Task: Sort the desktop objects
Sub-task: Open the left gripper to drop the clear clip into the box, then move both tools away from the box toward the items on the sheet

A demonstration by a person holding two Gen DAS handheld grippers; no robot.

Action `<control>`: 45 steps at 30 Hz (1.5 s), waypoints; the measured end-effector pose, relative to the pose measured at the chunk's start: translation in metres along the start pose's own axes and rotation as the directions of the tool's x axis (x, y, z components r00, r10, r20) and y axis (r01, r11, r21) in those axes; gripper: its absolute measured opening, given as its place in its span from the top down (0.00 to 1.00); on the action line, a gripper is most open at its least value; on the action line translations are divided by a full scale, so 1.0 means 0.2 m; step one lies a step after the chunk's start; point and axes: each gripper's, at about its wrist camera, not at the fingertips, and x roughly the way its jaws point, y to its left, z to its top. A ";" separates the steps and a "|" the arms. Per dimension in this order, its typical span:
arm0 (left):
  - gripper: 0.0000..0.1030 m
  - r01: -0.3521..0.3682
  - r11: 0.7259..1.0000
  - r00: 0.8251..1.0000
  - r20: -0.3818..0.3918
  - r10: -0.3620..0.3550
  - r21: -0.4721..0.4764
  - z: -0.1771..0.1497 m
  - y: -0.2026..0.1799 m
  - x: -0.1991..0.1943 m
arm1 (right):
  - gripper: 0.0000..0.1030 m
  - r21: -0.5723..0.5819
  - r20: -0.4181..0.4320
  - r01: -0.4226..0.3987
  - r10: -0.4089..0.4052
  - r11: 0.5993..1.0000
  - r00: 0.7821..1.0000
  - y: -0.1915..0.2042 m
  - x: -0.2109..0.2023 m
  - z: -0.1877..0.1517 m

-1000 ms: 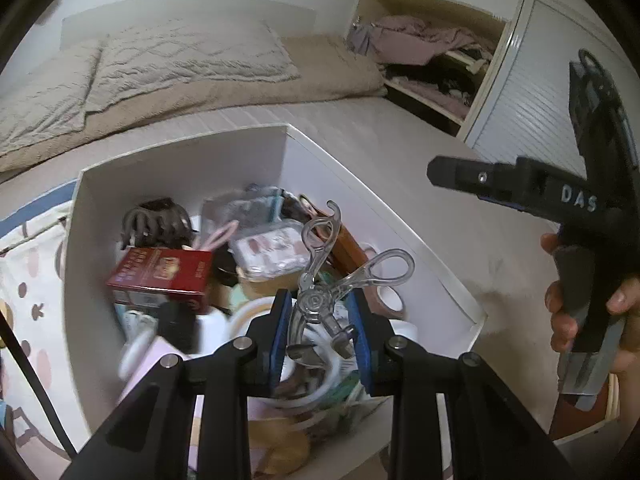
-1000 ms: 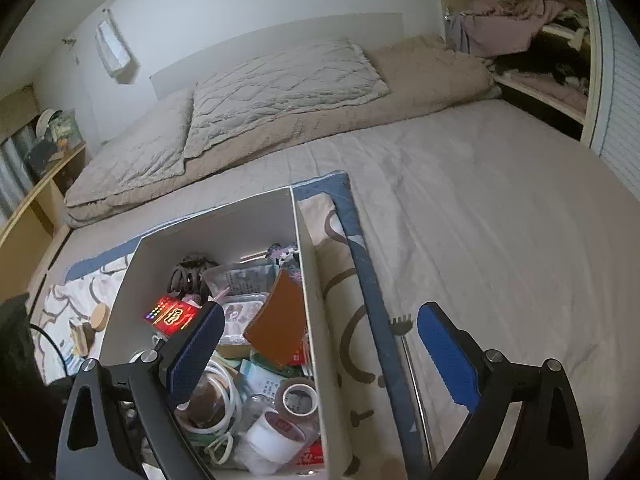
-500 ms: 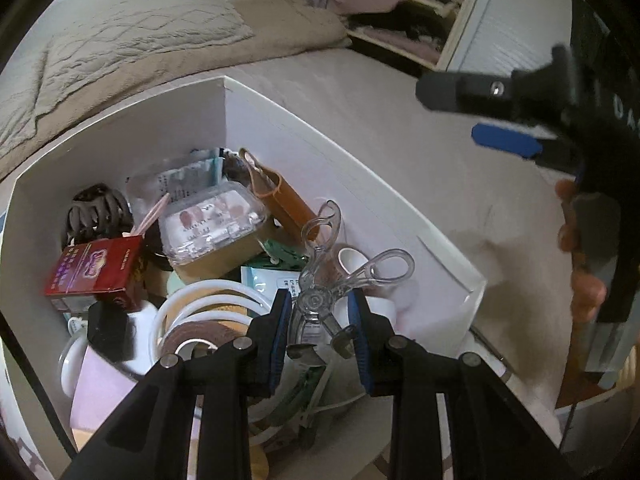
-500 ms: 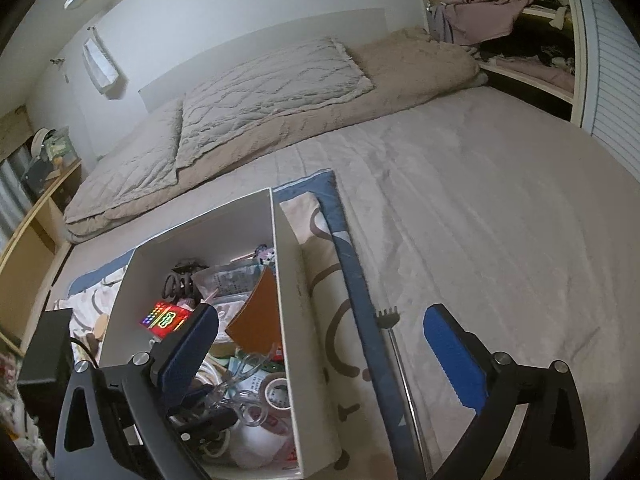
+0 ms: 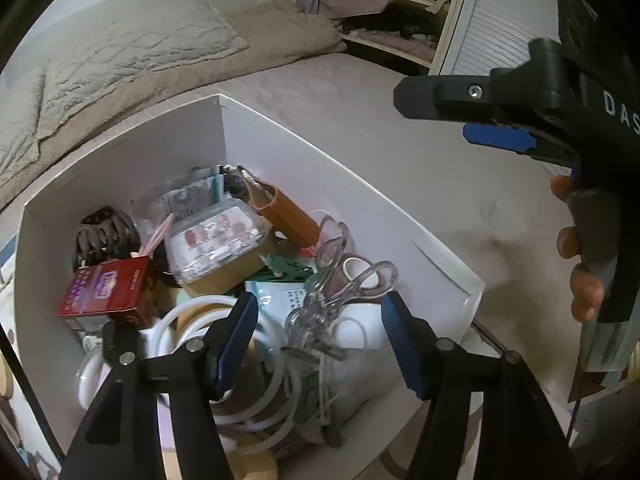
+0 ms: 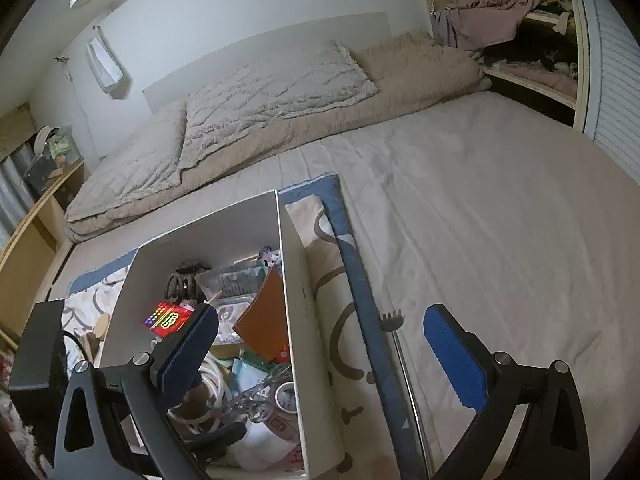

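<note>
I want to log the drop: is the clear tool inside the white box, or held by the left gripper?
Inside the box. The clear tool lies on the clutter; the left gripper has just opened, pads apart from it.

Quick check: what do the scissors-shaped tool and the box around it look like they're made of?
Scissors-shaped tool: apparently clear glossy plastic; the items beneath show through its loops, and highlights glint on them. White box: likely matte cardboard or thin board; flat, dull walls with a folded corner seam.
</note>
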 end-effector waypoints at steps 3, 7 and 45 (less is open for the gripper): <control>0.37 -0.005 1.000 1.000 0.008 0.005 -0.006 -0.01 0.02 -0.04 | 0.00 -0.004 0.008 0.014 -0.014 1.000 1.000 0.01 -0.01 0.00; 0.34 -0.020 1.000 0.999 0.027 0.020 -0.017 -0.02 0.05 -0.09 | 0.00 -0.018 -0.001 0.003 -0.003 1.000 1.000 0.03 -0.01 -0.01; 0.00 -0.224 0.965 0.953 0.177 0.246 -0.136 -0.10 0.39 -0.72 | 0.00 -0.216 0.083 0.039 -0.021 0.976 0.996 0.51 -0.31 -0.17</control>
